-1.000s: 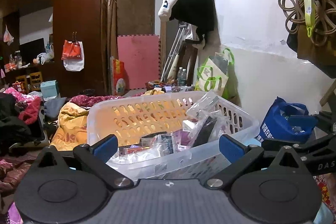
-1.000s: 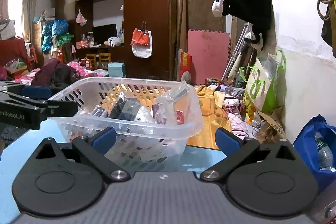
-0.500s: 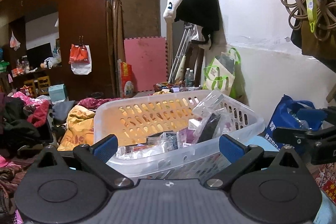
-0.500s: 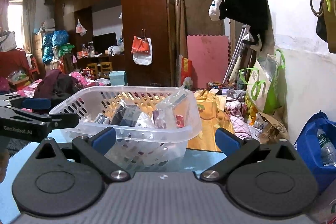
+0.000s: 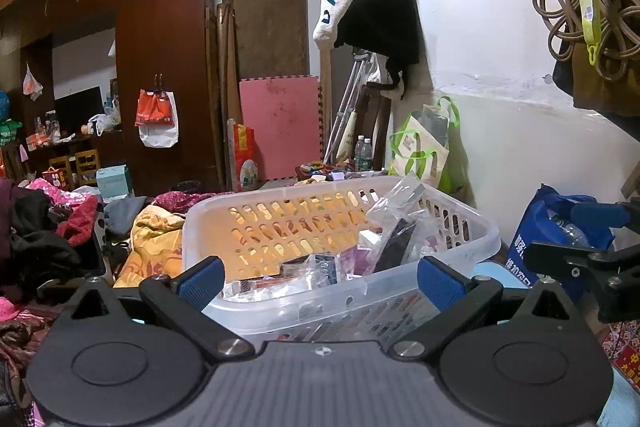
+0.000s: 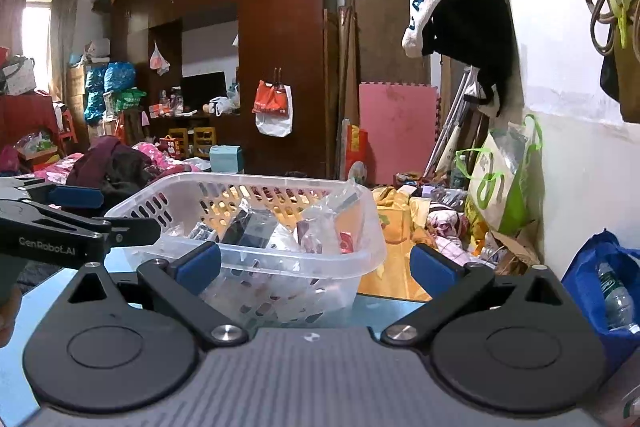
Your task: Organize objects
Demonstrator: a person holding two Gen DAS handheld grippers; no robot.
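A clear plastic basket (image 5: 472, 243) stands on a light blue table, holding several small packets in clear bags (image 5: 400, 219). It also shows in the right wrist view (image 6: 360, 251), with packets (image 6: 320, 223) inside. My left gripper (image 5: 320, 279) is open and empty, just in front of the basket's near wall. My right gripper (image 6: 316, 263) is open and empty, near the basket's right corner. The right gripper shows at the right edge of the left wrist view (image 5: 592, 239). The left gripper shows at the left edge of the right wrist view (image 6: 80, 223).
A blue bag (image 6: 608, 279) with a bottle sits low at the right. A green-handled bag (image 6: 500, 187) leans on the white wall. Piles of clothes (image 5: 48, 227) lie at the left. A dark wardrobe (image 6: 280, 67) and a pink mat (image 5: 280, 127) stand behind.
Both grippers have drawn back a little and tilted up, so the basket sits lower and smaller in both views. Both stay open and empty.
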